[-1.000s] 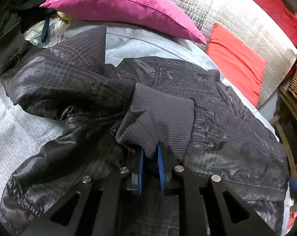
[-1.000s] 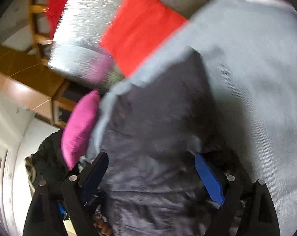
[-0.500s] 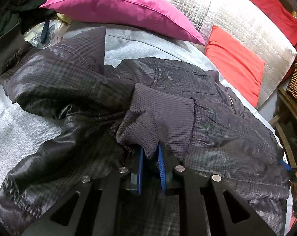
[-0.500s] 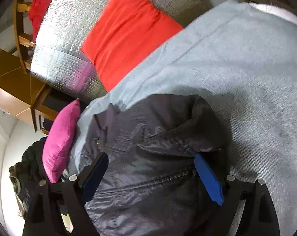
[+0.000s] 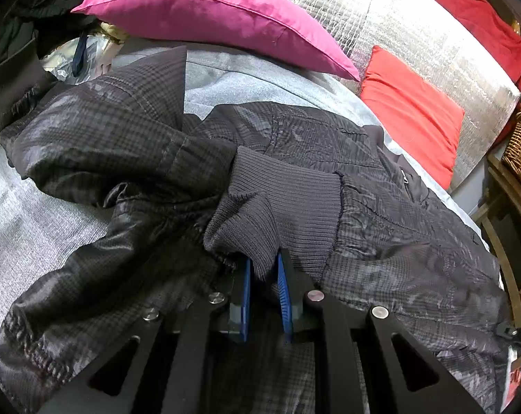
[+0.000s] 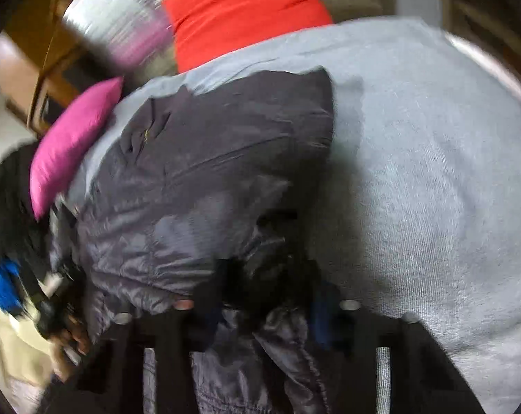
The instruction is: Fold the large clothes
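Left gripper (image 5: 263,276) points forward over the jacket (image 5: 381,214), its blue pads (image 5: 246,296) drawn narrow on the ribbed cuff (image 5: 281,203), which I hold folded across the jacket's middle. From my right wrist view, blurred as it is, the right gripper (image 6: 263,296) sits low at the jacket's near hem with dark fabric bunched between its fingers; I cannot tell whether it has clamped. The jacket lies spread on the grey bed cover (image 6: 433,172), one sleeve reaching toward the left edge. At the far edge rest a pink pillow (image 5: 219,10) and a red pillow (image 5: 412,110) against a silver sheet (image 5: 415,24).
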A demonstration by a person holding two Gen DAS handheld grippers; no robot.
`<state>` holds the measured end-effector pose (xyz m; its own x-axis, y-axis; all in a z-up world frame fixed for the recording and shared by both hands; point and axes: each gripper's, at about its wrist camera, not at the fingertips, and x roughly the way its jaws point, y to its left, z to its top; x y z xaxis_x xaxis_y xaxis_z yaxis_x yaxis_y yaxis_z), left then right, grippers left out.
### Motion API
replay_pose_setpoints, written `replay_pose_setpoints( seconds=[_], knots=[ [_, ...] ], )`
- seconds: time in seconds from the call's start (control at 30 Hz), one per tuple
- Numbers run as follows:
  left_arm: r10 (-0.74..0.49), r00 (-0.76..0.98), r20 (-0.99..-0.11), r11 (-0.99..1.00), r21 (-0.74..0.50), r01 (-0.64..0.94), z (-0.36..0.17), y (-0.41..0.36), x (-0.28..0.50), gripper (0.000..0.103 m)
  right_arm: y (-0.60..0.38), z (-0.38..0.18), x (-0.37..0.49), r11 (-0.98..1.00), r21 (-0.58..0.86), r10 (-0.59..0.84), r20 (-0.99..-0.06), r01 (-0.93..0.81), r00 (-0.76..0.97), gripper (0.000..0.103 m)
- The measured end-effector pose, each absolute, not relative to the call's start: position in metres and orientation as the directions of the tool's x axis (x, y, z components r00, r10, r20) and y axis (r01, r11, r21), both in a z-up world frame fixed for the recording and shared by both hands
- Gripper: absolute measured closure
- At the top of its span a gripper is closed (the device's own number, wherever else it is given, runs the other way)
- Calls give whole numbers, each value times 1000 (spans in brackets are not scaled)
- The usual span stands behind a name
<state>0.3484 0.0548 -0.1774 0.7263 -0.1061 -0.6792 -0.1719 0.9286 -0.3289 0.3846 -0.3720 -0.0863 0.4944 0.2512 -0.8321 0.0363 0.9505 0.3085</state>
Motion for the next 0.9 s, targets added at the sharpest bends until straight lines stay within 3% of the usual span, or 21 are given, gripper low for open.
replay_pose_setpoints(
  seconds=[0.1,0.17,0.27,0.3,0.33,0.47,0.5,0.53,0.57,0.6,0.7,0.77,0.87,0.9],
  knots=[
    [-106,727,-678,930,-327,-169,-178,54,348,84,-370,-92,383,968,246,195,-851,42,488,79],
    [-107,727,-678,930,-328,-169,-178,55,349,84,-373,-106,390,961,270,211,-854,57,476,75],
    [-107,728,-677,930,-328,-168,-177,54,349,84,-396,-91,383,906,416,304,-768,79,564,52],
    [-106,728,-677,930,-326,-168,-178,54,349,84,-407,-85,381,880,465,317,-731,100,605,31],
    [-107,729,-676,930,-327,-167,-178,54,349,84,-417,-81,382,856,502,323,-701,119,636,20],
    [-109,730,-675,929,-330,-166,-178,54,349,84,-442,-97,426,804,562,337,-702,197,628,19],
    [-109,730,-675,930,-330,-166,-178,55,349,84,-445,-103,434,801,559,333,-714,214,616,20],
    [-110,730,-675,929,-330,-165,-178,55,349,84,-445,-108,446,806,550,334,-727,218,599,35],
    [-110,730,-674,929,-330,-165,-178,55,349,84,-439,-106,452,831,524,334,-739,188,585,57],
    [-109,730,-675,930,-329,-166,-178,55,349,84,-426,-99,451,882,450,298,-764,141,572,89],
    [-110,733,-671,931,-328,-161,-179,54,349,83,-408,-86,453,949,291,165,-790,125,591,91],
    [-112,733,-671,930,-330,-161,-179,54,349,83,-419,-100,455,948,272,141,-826,167,546,82],
    [-112,732,-672,930,-330,-161,-179,55,349,83,-423,-85,433,956,232,84,-801,177,593,60],
    [-112,732,-672,930,-330,-161,-179,55,350,83,-422,-75,422,955,224,60,-787,193,614,36]
  ],
)
